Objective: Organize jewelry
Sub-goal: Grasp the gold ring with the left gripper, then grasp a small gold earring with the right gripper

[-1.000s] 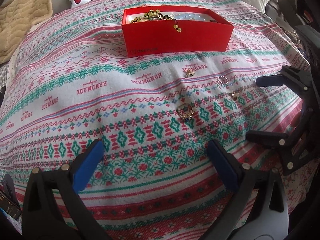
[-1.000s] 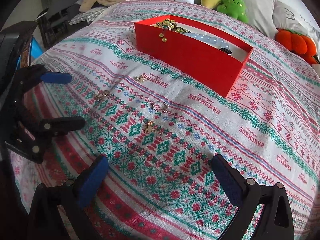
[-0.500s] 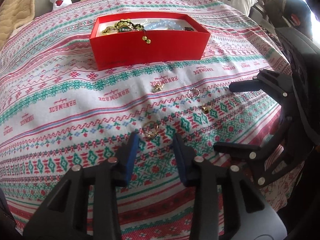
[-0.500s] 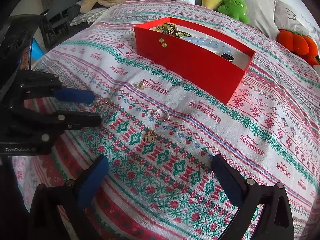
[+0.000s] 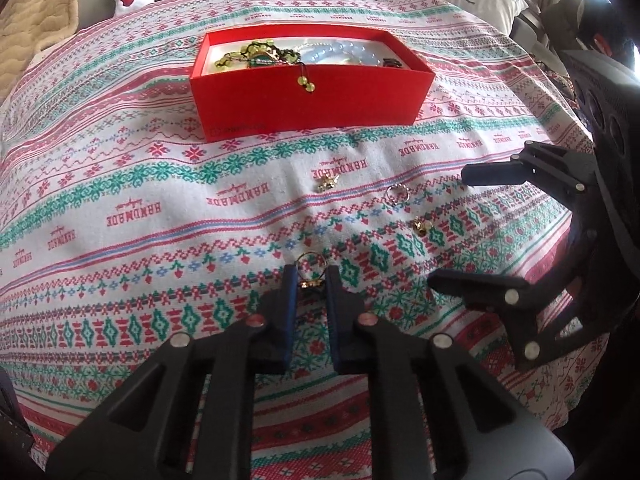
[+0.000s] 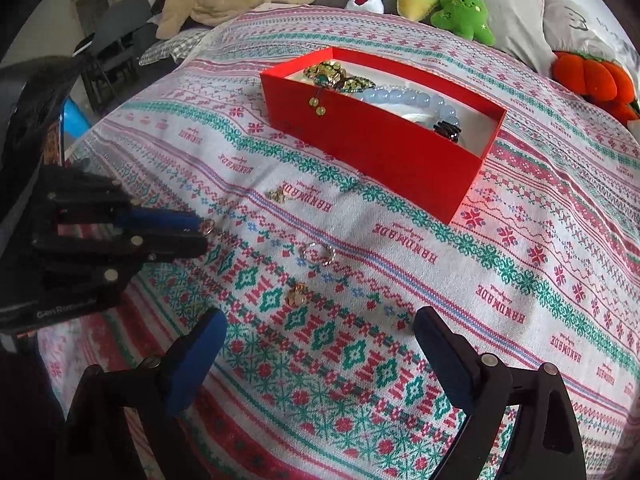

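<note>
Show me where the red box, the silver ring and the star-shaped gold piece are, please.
red box (image 5: 312,108): left wrist view, on its front wall.
silver ring (image 5: 397,195): left wrist view, on the band, lying on the cloth.
star-shaped gold piece (image 5: 328,182): left wrist view, on its middle.

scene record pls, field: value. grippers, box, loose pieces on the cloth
left gripper: jaws have just been closing, nearly shut around a gold ring on the cloth
right gripper: open, nothing between the jaws, which have just narrowed slightly
red box: open top, holds blue bead bracelet, green-gold bead strand; two beads hang over the front wall
loose on patterned cloth: gold star piece, silver ring, small gold piece
behind: plush toys
</note>
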`<action>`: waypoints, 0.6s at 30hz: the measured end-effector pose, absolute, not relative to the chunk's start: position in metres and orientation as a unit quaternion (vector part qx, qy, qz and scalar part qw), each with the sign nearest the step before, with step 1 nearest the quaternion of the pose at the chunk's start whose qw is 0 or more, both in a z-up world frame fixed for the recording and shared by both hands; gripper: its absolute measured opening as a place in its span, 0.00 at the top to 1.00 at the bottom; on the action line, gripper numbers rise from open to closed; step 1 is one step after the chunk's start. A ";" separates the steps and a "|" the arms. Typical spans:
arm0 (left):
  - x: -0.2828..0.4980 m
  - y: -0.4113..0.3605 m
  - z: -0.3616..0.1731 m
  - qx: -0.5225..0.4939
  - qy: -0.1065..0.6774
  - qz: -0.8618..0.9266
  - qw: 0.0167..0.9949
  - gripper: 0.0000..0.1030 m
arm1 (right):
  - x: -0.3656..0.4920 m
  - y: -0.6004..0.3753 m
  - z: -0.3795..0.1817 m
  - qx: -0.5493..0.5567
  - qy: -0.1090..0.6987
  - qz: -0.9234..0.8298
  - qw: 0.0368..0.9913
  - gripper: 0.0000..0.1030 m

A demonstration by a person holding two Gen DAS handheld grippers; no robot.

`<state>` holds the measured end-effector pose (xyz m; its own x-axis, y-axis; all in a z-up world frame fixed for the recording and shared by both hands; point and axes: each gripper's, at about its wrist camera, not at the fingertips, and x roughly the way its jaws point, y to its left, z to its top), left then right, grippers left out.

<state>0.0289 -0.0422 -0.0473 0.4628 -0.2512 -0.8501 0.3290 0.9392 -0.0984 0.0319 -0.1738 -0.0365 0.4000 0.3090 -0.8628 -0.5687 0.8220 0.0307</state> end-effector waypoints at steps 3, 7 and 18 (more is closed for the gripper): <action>0.028 -0.037 -0.046 0.033 0.490 -0.163 0.856 0.85 | 0.038 -0.173 -0.035 -0.124 0.484 0.265 0.825 0.24; 0.026 -0.032 -0.045 0.030 0.491 -0.162 0.855 0.85 | 0.048 -0.169 -0.035 -0.117 0.487 0.258 0.826 0.38; 0.024 -0.030 -0.045 0.033 0.493 -0.158 0.855 0.85 | 0.054 -0.152 -0.040 -0.152 0.478 0.254 0.827 0.68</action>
<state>0.0241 -0.0301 -0.0453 0.4634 -0.2380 -0.8536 0.3036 0.9476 -0.0993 0.0544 -0.1524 -0.0397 0.4140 0.2739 -0.8681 -0.5651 0.8250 -0.0092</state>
